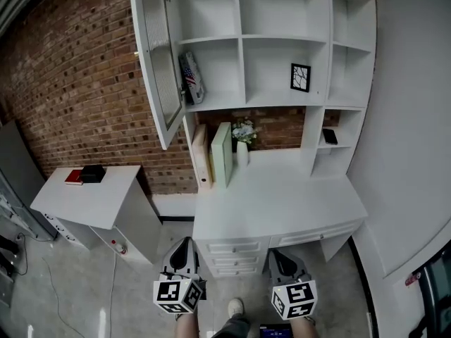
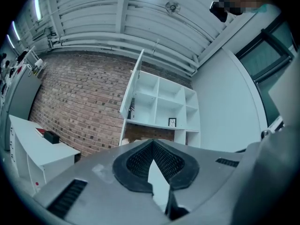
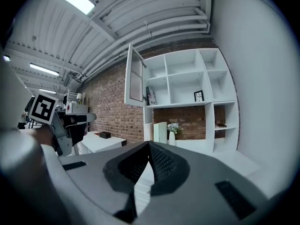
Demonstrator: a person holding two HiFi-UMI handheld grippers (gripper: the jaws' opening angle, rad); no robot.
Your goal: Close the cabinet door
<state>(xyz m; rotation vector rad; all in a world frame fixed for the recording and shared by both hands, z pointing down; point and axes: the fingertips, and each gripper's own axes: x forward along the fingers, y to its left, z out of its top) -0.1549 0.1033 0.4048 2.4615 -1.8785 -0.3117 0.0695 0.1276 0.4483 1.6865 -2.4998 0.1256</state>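
The white shelf unit (image 1: 282, 41) stands over a desk, and its top-left cabinet door (image 1: 158, 55) hangs wide open, swung out to the left. The same door shows in the left gripper view (image 2: 132, 90) and the right gripper view (image 3: 136, 76). Both grippers are low in the head view, well short of the desk front and far from the door. My left gripper (image 1: 184, 245) (image 2: 153, 142) has its jaws together with nothing held. My right gripper (image 1: 277, 253) (image 3: 149, 144) is likewise shut and empty.
On the desk (image 1: 282, 196) stand upright folders (image 1: 221, 153) and a vase of flowers (image 1: 243, 136). A framed picture (image 1: 300, 77) and a flag-printed book (image 1: 192, 77) sit on shelves. A low white side cabinet (image 1: 91, 196) stands at the left by the brick wall (image 1: 70, 83).
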